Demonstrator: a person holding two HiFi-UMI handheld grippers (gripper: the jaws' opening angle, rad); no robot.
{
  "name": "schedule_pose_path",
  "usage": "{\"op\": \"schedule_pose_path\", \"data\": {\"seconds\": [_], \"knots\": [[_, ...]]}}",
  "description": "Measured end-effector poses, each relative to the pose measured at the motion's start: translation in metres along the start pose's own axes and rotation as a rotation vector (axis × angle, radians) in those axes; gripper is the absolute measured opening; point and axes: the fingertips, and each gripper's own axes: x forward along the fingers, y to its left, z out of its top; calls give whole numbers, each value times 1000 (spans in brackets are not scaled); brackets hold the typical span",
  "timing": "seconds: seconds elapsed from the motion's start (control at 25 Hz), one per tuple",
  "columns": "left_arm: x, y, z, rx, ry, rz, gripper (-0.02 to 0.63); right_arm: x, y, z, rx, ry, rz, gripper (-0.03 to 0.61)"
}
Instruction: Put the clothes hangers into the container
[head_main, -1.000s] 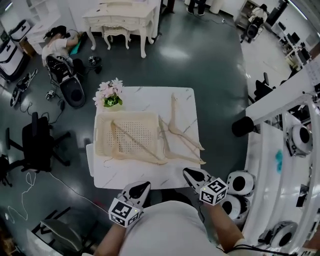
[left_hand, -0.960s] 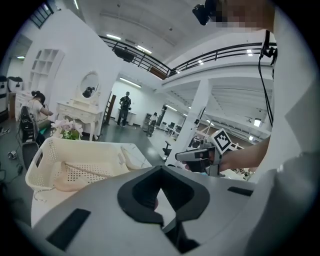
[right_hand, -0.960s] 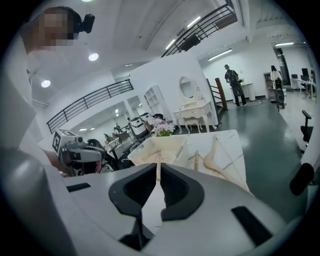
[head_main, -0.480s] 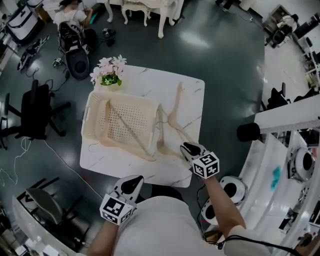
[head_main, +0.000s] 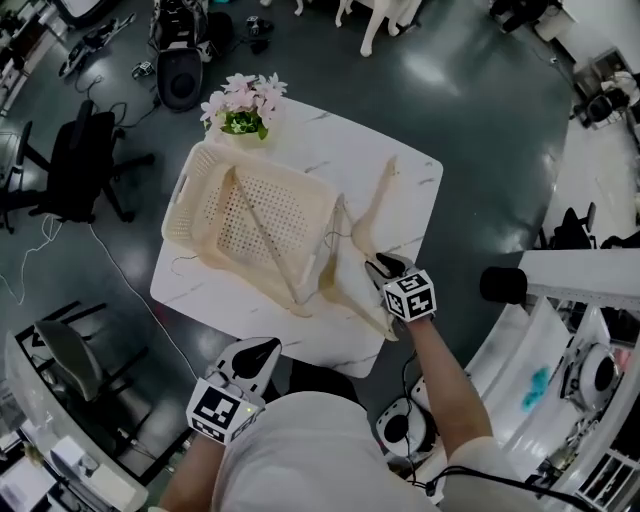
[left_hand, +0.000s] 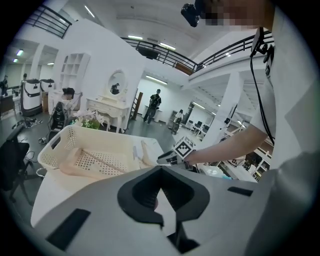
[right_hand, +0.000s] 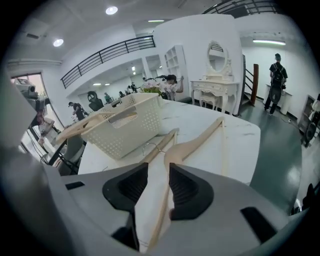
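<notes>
Right gripper (head_main: 383, 266) at near right of table (head_main: 412, 180): jaws just opening, apart, astride wooden hanger (head_main: 381, 192) lying right of basket (head_main: 178, 205). Left gripper (head_main: 262, 349) off near edge: jaws together, empty.

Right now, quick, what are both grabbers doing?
Left gripper: shut, empty.
Right gripper: open, jaws have just been opening, with a hanger between them, not gripped.
</notes>
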Motion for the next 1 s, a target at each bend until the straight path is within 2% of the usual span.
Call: {"op": "schedule_pose_path", "data": {"seconds": [0.2,0.44,0.56,0.68,1.0], "knots": [[-8,2,-14,-52,8,45,8,35,-16,-4,-39,61,-37,184],[-11,6,-26,-84,21,70,8,69,-29,-16,-38,152,-69,230],[-13,11,-31,-94,23,78,8,75,-32,-16,-31,154,-98,227],[-16,15,-35,-104,25,88,8,74,-34,-16,-43,149,-118,196],[-28,16,-40,-104,14,94,8,50,-23,-3,-44,99,-75,181]]}}
